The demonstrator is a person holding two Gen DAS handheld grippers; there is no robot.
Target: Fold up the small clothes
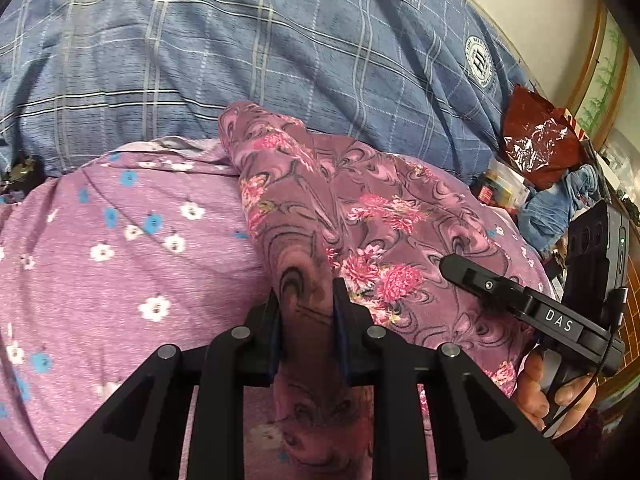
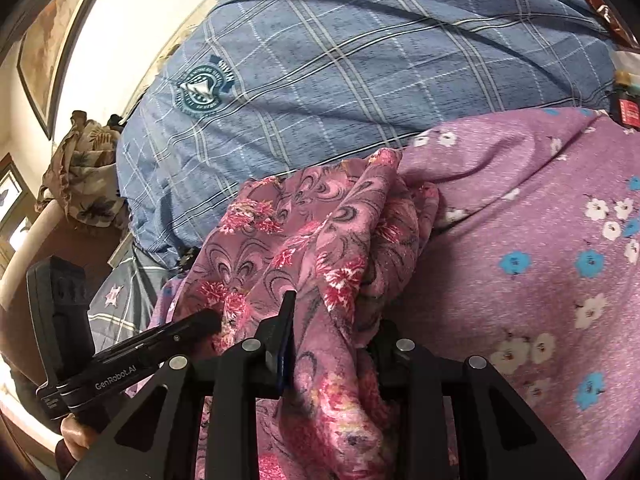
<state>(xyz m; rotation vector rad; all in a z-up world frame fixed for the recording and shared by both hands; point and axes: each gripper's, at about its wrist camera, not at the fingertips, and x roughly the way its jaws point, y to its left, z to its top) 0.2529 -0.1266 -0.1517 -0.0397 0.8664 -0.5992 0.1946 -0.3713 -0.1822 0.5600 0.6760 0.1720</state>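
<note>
A small mauve garment (image 1: 360, 208) with pink flowers and dark swirls lies bunched on a purple sheet (image 1: 120, 240) dotted with white and blue flowers. In the left wrist view my left gripper (image 1: 307, 316) is shut on a fold of the garment, and the cloth runs up between its fingers. My right gripper (image 1: 456, 270) reaches in from the right onto the same garment, with a hand below it. In the right wrist view my right gripper (image 2: 336, 324) is shut on another bunch of the garment (image 2: 320, 240), which drapes over and hides its right finger. The left gripper (image 2: 210, 320) touches the cloth at the left.
A blue plaid quilt (image 1: 280, 40) lies heaped behind the sheet. At the far right are a red plastic bag (image 1: 536, 140), a crumpled blue cloth (image 1: 560, 204) and small boxes. A brown leaf-print cloth (image 2: 80, 176) hangs at the left by the wall.
</note>
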